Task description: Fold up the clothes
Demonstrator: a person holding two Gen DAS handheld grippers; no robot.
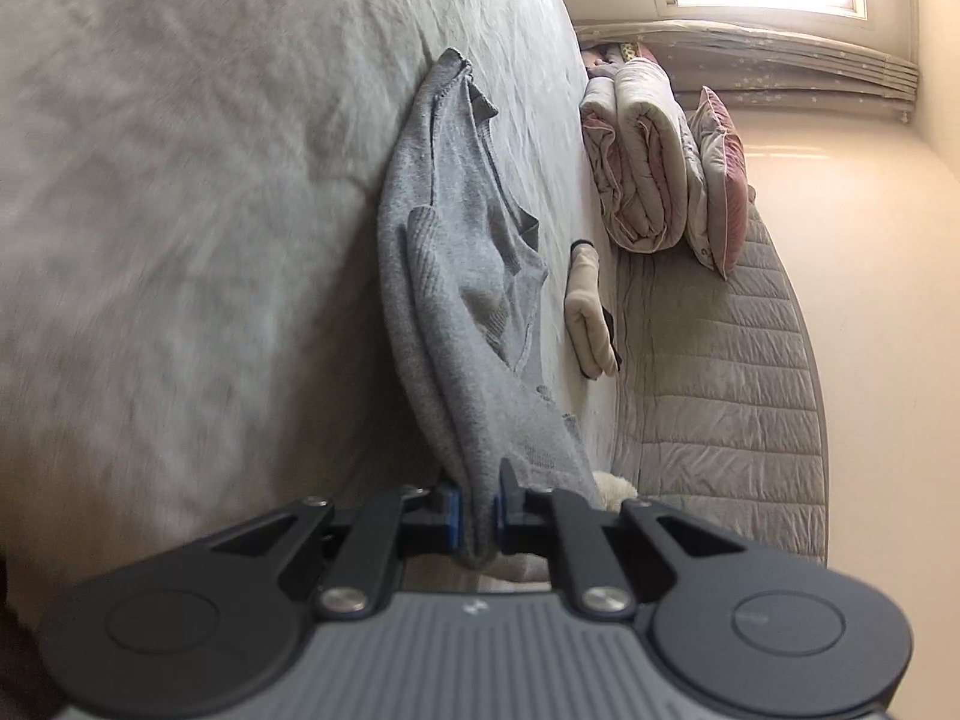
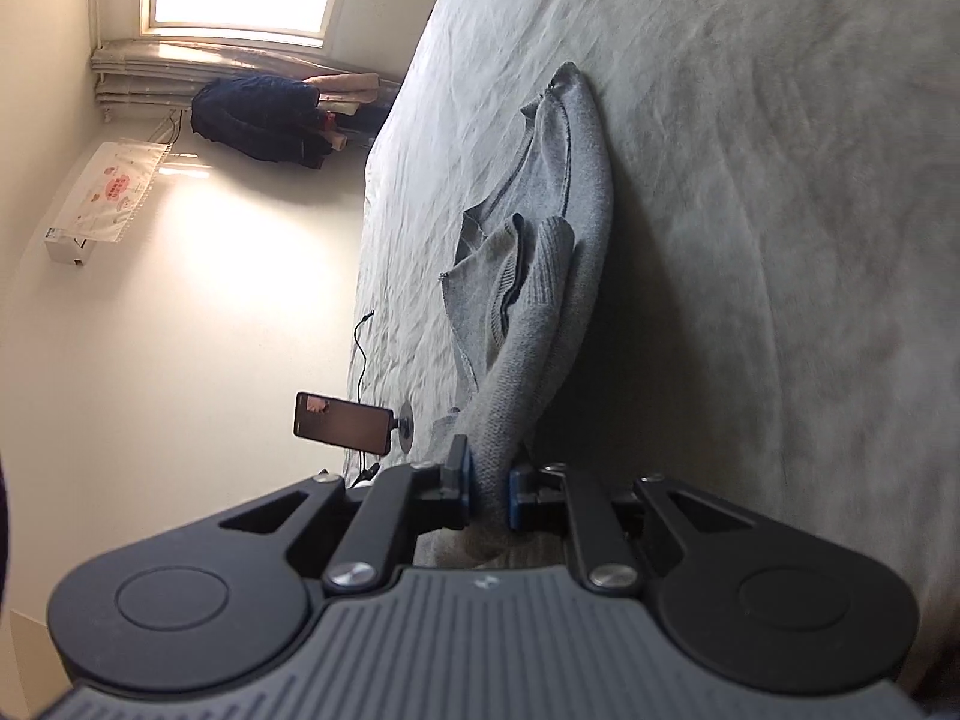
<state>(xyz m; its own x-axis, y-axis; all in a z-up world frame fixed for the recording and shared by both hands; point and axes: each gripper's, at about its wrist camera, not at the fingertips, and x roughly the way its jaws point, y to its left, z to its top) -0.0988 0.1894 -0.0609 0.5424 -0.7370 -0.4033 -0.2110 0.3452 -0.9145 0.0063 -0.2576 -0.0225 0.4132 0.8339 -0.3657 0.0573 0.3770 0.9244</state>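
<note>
Left gripper (image 1: 478,525) and right gripper (image 2: 489,495) each pinch an edge of the grey sweater (image 1: 456,276), holding it stretched above the bed (image 1: 180,180), probably to fold it.

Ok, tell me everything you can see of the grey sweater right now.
The grey sweater is a heathered knit with ribbed cuffs or hem bands and a dark line at one seam. It is bunched into long folds, not flat. The left gripper is shut on one gathered end, and the right gripper is shut on another. From both grips it stretches away to its far end, which lies on the wrinkled pale bedsheet. Nothing else touches it.
</note>
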